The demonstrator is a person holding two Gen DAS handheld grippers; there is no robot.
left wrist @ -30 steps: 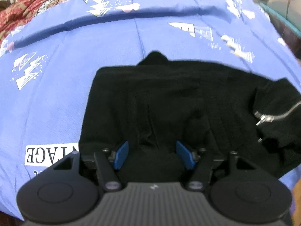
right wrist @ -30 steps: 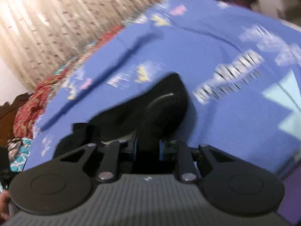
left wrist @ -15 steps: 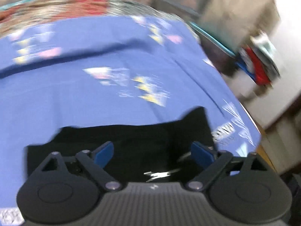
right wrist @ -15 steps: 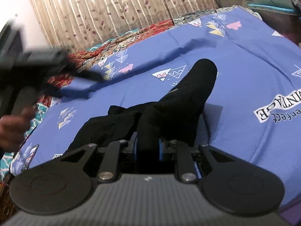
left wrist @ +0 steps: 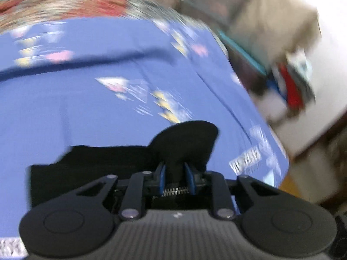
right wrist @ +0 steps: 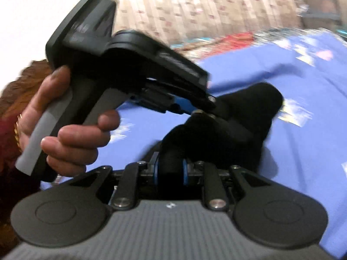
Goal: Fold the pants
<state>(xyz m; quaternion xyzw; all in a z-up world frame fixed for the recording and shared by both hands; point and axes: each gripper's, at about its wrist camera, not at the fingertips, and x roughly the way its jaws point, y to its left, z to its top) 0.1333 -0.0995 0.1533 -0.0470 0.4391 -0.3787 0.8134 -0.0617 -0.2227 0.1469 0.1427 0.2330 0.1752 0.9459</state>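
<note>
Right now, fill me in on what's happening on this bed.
A person is folding black pants on a bed covered with a blue printed sheet, holding a gripper in each hand. The left hand-held gripper is closing, with a raised fold of the black fabric between its blue pads. The right hand-held gripper is clamped on another bunch of the same pants. In the right wrist view the person's left hand grips the other tool's handle close by. The fold is not finished.
</note>
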